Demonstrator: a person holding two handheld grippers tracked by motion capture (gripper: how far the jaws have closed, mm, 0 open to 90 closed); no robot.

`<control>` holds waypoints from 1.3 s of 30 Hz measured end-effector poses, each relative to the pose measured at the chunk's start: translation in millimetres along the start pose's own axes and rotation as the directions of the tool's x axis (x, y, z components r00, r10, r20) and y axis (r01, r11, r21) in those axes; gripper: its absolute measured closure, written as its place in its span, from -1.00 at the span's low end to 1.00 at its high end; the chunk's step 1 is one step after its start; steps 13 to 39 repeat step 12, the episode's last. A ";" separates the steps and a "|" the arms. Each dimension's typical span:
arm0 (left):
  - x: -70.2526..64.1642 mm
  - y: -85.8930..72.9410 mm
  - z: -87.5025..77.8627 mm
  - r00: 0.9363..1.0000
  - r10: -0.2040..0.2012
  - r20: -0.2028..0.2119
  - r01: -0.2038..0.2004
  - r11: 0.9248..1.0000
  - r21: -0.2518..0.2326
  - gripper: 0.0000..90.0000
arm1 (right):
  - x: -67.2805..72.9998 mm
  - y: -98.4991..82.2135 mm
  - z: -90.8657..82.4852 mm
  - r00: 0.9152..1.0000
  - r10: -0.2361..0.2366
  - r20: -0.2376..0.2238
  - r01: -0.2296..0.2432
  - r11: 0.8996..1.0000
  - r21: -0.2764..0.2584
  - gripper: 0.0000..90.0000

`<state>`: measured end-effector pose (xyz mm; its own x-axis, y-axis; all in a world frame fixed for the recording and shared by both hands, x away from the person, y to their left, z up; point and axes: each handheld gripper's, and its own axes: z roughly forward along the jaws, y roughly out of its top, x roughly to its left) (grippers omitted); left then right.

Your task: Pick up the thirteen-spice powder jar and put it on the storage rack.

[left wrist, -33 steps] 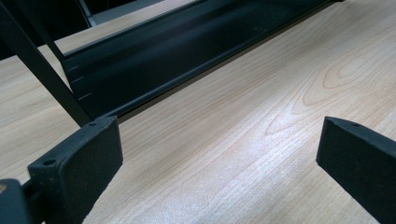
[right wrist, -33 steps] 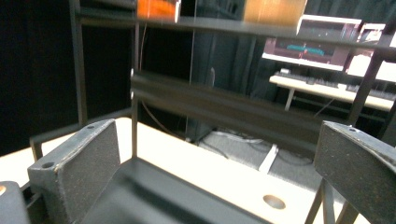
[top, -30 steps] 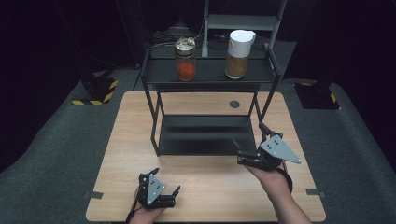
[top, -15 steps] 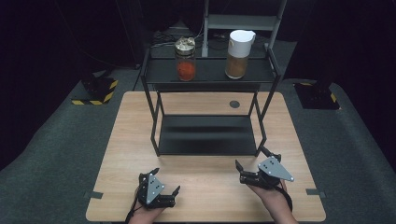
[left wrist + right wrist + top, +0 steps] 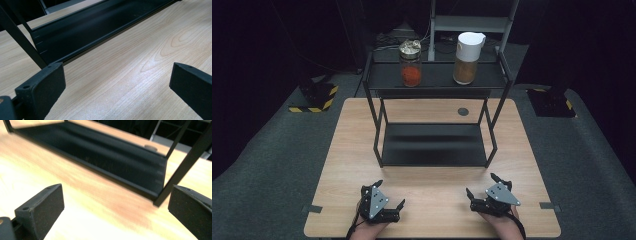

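Comparing with a second ago, the right gripper [image 5: 482,184] is found drawn back from the rack [image 5: 434,145] to the table's [image 5: 432,200] near edge, level with the left gripper [image 5: 388,194]. Both sets of fingers are held apart, empty. The rack's long axis runs left-right, mid-table.

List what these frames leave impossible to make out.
- Glass jar, high view: too small to identify the orange contents.
- White-lidded jar: contents too small too.
- Right gripper view: table grain motion-blurred.
- Forearms behind left gripper and right gripper: cut off by bottom edge.
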<state>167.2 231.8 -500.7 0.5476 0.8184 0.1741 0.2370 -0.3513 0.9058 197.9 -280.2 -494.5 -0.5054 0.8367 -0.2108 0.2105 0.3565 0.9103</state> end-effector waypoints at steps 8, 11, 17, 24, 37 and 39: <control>-0.4 -0.3 -0.2 1.000 -0.002 -0.004 0.002 1.000 -0.001 -0.99 | 5.0 2.5 -0.7 0.999 -0.045 0.017 0.044 0.998 0.049 -1.00; -1.2 0.5 0.1 1.000 0.004 -0.004 -0.004 1.000 0.003 -0.99 | 5.5 1.9 -0.9 0.998 -0.054 0.016 0.054 0.998 0.045 -1.00; -1.2 0.5 0.1 1.000 0.004 -0.004 -0.004 1.000 0.003 -0.99 | 5.2 2.0 -1.0 0.999 -0.050 0.016 0.049 0.998 0.046 -1.00; -1.2 0.5 0.1 1.000 0.004 -0.004 -0.004 1.000 0.003 -0.99 | 5.2 2.0 -1.0 0.999 -0.050 0.016 0.049 0.998 0.046 -1.00; -1.2 0.5 0.1 1.000 0.004 -0.004 -0.004 1.000 0.003 -0.99 | 5.2 2.0 -1.0 0.999 -0.050 0.016 0.049 0.998 0.046 -1.00; -1.2 0.5 0.1 1.000 0.004 -0.004 -0.004 1.000 0.003 -0.99 | 5.2 2.0 -1.0 0.999 -0.050 0.016 0.049 0.998 0.046 -1.00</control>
